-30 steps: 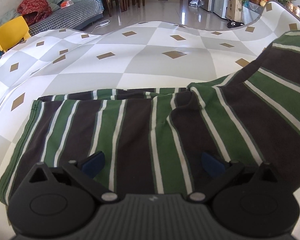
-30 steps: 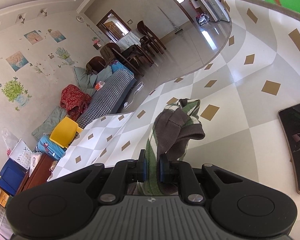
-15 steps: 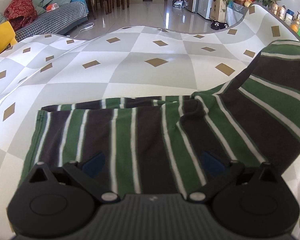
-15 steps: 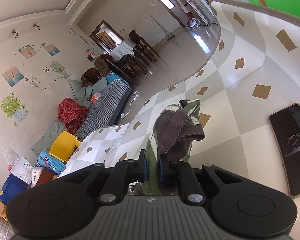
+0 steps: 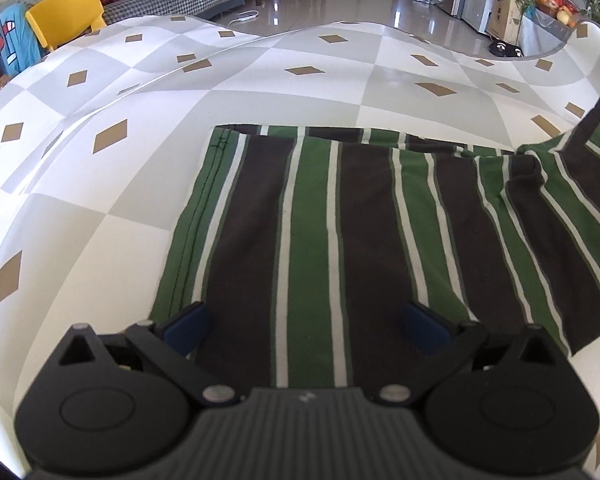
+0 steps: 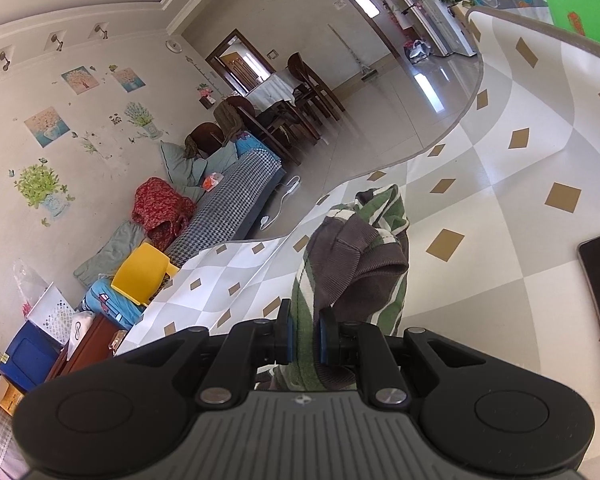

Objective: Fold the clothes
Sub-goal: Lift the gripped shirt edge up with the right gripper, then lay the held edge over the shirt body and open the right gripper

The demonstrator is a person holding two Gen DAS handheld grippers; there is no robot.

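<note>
right gripper (image 6: pixel 304 336) pinching striped garment (image 6: pixel 356 256)

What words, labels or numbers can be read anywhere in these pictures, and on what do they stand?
None can be read.
Small pale emblem on the left gripper: a logo, no letters.
Cardboard box by the fridge: dark print, too blurred.
Green board: orange mark, illegible.
Striped garment: no label showing.
</note>
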